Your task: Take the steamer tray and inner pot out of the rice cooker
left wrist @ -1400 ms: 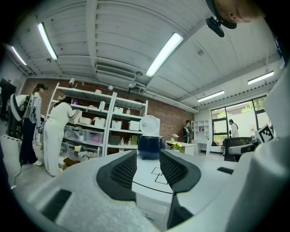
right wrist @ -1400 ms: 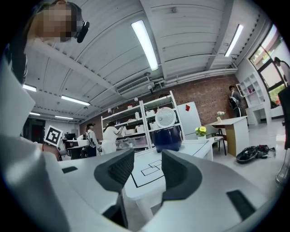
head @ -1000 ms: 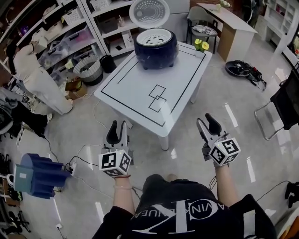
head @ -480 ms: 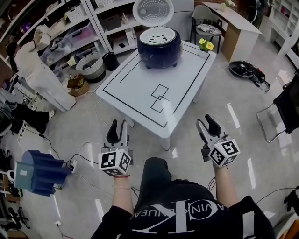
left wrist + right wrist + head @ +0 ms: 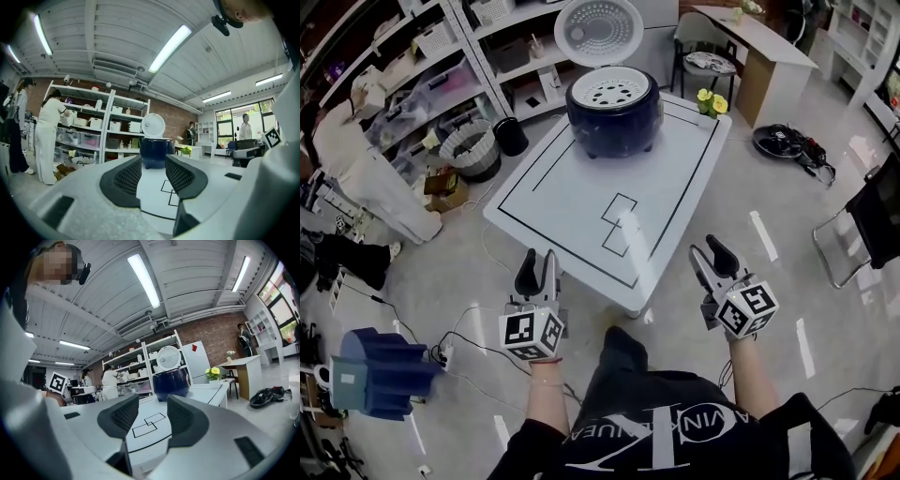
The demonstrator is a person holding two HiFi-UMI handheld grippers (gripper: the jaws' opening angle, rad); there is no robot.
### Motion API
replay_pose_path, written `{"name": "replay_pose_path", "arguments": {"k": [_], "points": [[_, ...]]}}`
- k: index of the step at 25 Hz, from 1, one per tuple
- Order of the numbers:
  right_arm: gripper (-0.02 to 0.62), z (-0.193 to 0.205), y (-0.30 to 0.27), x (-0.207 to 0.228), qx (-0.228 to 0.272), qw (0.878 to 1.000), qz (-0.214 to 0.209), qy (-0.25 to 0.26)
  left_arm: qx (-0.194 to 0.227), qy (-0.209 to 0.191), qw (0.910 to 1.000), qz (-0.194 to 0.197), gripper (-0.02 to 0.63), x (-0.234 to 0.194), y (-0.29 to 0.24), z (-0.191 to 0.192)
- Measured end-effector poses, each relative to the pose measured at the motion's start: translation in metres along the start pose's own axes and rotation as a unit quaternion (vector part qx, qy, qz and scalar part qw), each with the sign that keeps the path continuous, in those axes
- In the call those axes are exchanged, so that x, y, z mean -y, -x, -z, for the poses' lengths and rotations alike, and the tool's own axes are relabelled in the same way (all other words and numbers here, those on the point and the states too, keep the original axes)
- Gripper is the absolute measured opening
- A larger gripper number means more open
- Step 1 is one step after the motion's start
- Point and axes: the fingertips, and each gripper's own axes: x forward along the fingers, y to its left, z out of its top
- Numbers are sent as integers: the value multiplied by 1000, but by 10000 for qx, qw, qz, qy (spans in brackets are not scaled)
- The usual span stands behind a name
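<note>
From the head view, the white table stands ahead of the person, marked with a black outline and two small overlapping squares. The dark blue rice cooker sits at its far side with its lid swung up and open. The white, perforated steamer tray rests in the top of the cooker. The inner pot is hidden beneath the tray. A small pot of yellow flowers stands at the table's far right corner. The left gripper and the right gripper are both held short of the table's near edge, well apart from the cooker, and both are empty. A person in white stands by the shelves at far left.

In the left gripper view, the jaws are held moderately apart with nothing between their ribbed pads. Through the gap the rice cooker shows far off on the table, its round lid upright above it.

In the right gripper view, the jaws stand wide apart and hold nothing. The rice cooker lies beyond them on the far part of the table, and the flowers are to its right. The marked squares on the tabletop show between the jaws.
</note>
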Motion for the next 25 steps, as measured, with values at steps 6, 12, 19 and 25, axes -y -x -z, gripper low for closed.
{"name": "replay_pose_path", "arguments": {"k": [6,12,19,25], "points": [[170,-16,-64,12,11,9999,100,-7,-32,126,9998,156,132,-34,-69,-12],[170,-24,-115,26,81,9992,351,-145,-124,128,9988,463,132,-58,-137,-19],[170,-39,-169,36,159,9981,573,-167,-207,103,9955,922,131,-71,-212,-26],[170,-47,-202,43,125,9966,813,-112,-270,167,9930,1141,132,-86,-250,-27]]}}
